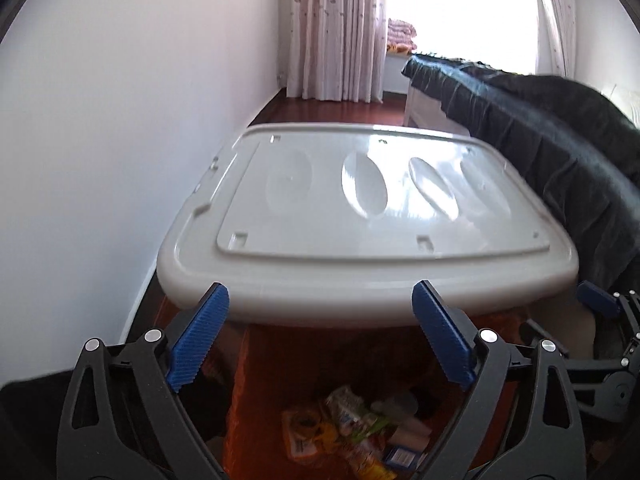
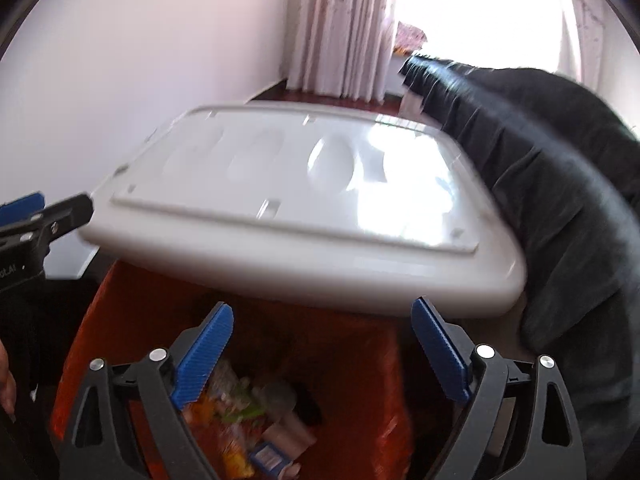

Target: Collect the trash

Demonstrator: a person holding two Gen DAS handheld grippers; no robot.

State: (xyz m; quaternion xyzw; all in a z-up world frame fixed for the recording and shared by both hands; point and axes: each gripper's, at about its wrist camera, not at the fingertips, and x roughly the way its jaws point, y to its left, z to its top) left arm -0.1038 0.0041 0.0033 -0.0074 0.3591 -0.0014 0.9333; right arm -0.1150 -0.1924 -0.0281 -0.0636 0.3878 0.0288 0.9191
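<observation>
A red trash bag (image 1: pixel 280 364) (image 2: pixel 120 312) hangs open below both grippers. Inside it lies trash (image 1: pixel 352 428) (image 2: pixel 248 412): colourful wrappers, white cups and a small blue box. My left gripper (image 1: pixel 320 292) stands open above the bag's mouth with nothing between its blue pads. My right gripper (image 2: pixel 322 309) is open too, over the same bag, and also empty. Each gripper shows at the edge of the other's view: the right gripper (image 1: pixel 600 304) on the right, the left gripper (image 2: pixel 40 216) on the left.
A white plastic storage-box lid (image 1: pixel 360 208) (image 2: pixel 280 200) lies just beyond the bag. A bed under a dark blanket (image 1: pixel 540 132) (image 2: pixel 560 184) stands on the right, a white wall (image 1: pixel 100 120) on the left, curtains (image 1: pixel 332 28) at the back. A person's hand (image 2: pixel 6 384) shows at the left edge.
</observation>
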